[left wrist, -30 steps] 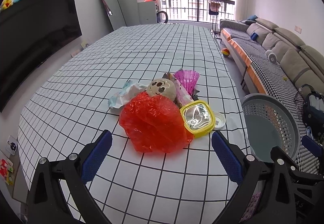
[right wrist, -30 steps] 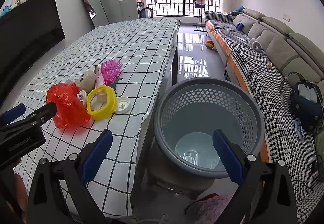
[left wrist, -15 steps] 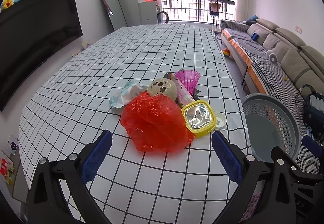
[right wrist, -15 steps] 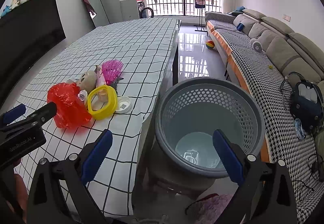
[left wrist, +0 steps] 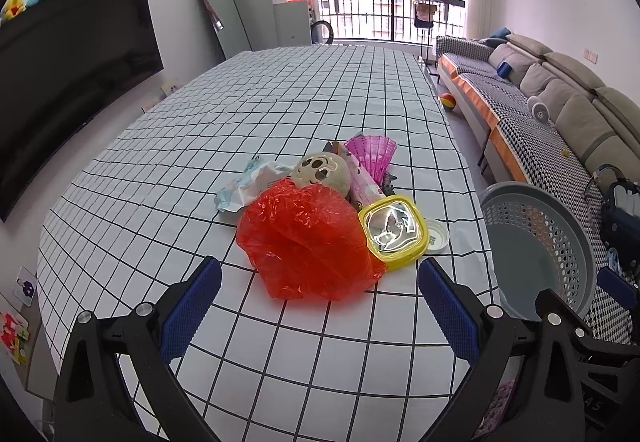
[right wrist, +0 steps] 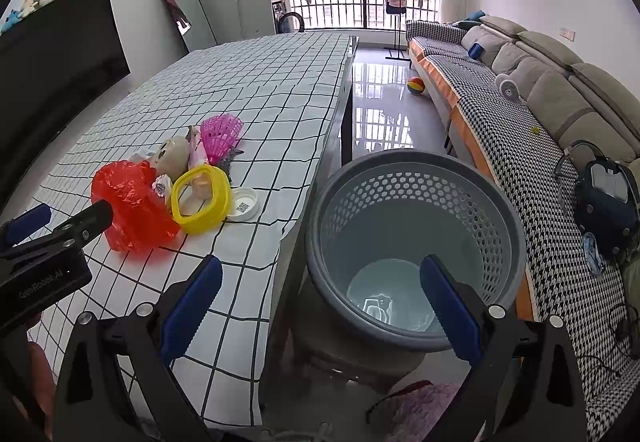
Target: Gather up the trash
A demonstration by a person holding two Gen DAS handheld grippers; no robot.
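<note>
A pile of trash lies on the checked tablecloth (left wrist: pixel 280 114): a crumpled red plastic bag (left wrist: pixel 306 242) (right wrist: pixel 130 204), a yellow-rimmed square lid (left wrist: pixel 394 230) (right wrist: pixel 202 198), a white round cap (left wrist: pixel 435 238) (right wrist: pixel 243 204), a round plush face (left wrist: pixel 320 172), a pink mesh cup (left wrist: pixel 372 154) (right wrist: pixel 221 132) and a white wrapper (left wrist: pixel 250 186). My left gripper (left wrist: pixel 318 306) is open and empty, just short of the red bag. My right gripper (right wrist: pixel 318 302) is open and empty, above the near rim of the grey perforated basket (right wrist: pixel 416 254) (left wrist: pixel 540 242) beside the table.
A sofa (right wrist: pixel 540 94) runs along the right wall, with a dark bag (right wrist: pixel 608 198) on it. A ball (right wrist: pixel 416 85) lies on the glossy floor. A large TV (left wrist: pixel 72 74) hangs on the left. The table edge (right wrist: pixel 332 130) stands next to the basket.
My left gripper has moved slightly forward towards the red bag. The right gripper has barely shifted. Both stay open.
</note>
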